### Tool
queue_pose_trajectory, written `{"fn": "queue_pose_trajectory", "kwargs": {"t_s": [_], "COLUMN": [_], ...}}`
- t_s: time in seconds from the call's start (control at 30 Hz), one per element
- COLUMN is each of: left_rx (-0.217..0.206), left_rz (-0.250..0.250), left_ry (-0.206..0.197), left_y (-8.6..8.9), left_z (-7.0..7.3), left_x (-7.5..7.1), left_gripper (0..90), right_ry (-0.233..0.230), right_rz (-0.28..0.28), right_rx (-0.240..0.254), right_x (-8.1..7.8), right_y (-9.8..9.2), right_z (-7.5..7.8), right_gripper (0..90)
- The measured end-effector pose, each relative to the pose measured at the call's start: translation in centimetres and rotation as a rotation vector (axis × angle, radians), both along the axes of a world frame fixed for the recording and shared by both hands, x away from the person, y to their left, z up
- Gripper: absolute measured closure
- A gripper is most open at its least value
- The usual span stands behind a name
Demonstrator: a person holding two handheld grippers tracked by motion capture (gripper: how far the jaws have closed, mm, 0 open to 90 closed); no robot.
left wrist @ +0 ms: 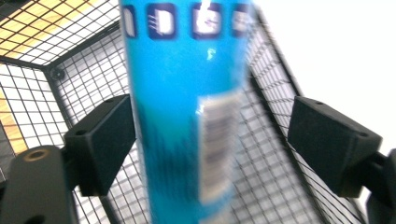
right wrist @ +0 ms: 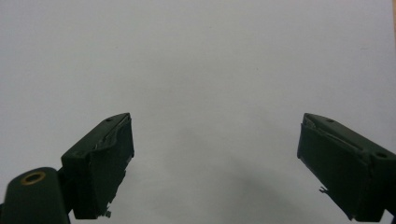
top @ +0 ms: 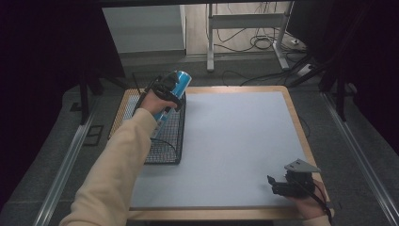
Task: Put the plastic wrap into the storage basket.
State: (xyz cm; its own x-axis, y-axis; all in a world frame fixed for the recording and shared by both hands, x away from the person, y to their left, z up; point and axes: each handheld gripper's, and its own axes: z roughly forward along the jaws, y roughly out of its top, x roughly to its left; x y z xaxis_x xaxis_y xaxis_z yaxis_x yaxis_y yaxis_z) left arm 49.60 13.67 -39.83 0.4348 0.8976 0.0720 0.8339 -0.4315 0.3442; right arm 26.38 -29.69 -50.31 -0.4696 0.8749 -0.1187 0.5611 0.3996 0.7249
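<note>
Blue can (top: 173, 92), glossy, sits tilted at the far end of the black wire basket (top: 164, 141) on the bench (top: 235, 141), left side. High view: my left tongs (top: 165, 92) are up around the can's upper half, w/ the hand and cream sleeve (top: 117, 174) reaching in from below. Right tongs (top: 277, 186) rest near the bench's near-right corner, well apart from the basket, grey plate (top: 301, 165) on top.

Left gripper view: can (left wrist: 187, 116) runs top to bottom between the two black pads (left wrist: 105, 140), blurred. Left pad looks touching or just shy of the can; right pad clearly stands off w/ basket mesh (left wrist: 275, 140) visible in the gap. So tongs are wide-ish around the can, not clamped on it. Can't tell whether the can's bottom rests on the mesh.

Right gripper view: right tongs (right wrist: 215, 158) wide open, nothing between them, plain white bench surface (right wrist: 210, 60) ahead.

Risks, my judgement: w/ one pad off, the can is barely held, so it could tip or roll inside the basket, or fall over the rim onto the bench. Smooth round wall means an off-centre squeeze may squirt it sideways. Pads could also snag the mesh and drag the light basket.
</note>
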Motion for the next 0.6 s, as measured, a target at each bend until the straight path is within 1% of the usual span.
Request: {"fn": "queue_pose_trajectory", "kwargs": {"t_s": [0.17, 0.23, 0.27, 0.3, 0.33, 0.43, 0.47, 0.5, 0.53, 0.6], "left_rx": [-0.056, -0.077, -0.098, -0.104, -0.125, -0.161, -0.181, -0.181, -0.192, -0.200], "left_rz": [-0.059, -0.095, -0.109, -0.136, -0.149, -0.200, -0.229, -0.229, -0.243, -0.268], "left_ry": [-0.049, -0.085, -0.094, -0.094, -0.097, -0.102, -0.111, -0.111, -0.115, -0.141], "left_y": [-0.9, -1.4, -1.8, -2.1, -2.5, -3.7, -4.4, -4.4, -4.8, -5.5], "left_z": [1.5, 2.1, 2.4, 2.6, 2.7, 2.8, 2.7, 2.7, 2.6, 2.2], "left_x": [-2.8, -4.2, -4.9, -5.6, -6.3, -8.4, -9.7, -9.7, -10.3, -11.7], "left_gripper": [13.8, 13.9, 14.1, 14.0, 14.0, 14.0, 14.1, 14.2, 14.2, 14.6], "right_ry": [-0.005, -0.006, -0.005, -0.005, -0.006, -0.006, -0.009, -0.009, -0.009, -0.012], "right_rz": [0.004, 0.004, 0.006, 0.007, 0.007, 0.005, 0.004, 0.004, 0.004, 0.009], "right_rx": [-0.003, -0.003, -0.003, -0.003, -0.004, -0.004, -0.003, -0.003, -0.002, -0.004], "right_x": [-0.1, -0.2, -0.2, -0.2, -0.2, -0.2, -0.2, -0.2, -0.2, -0.2], "right_y": [0.2, 0.3, 0.3, 0.3, 0.3, 0.2, 0.2, 0.2, 0.2, 0.4], "right_z": [0.1, 0.1, 0.2, 0.1, 0.1, 0.1, 0.2, 0.2, 0.2, 0.3], "right_gripper": [11.0, 11.0, 10.9, 10.9, 10.9, 11.0, 11.0, 11.0, 10.9, 11.0]}}
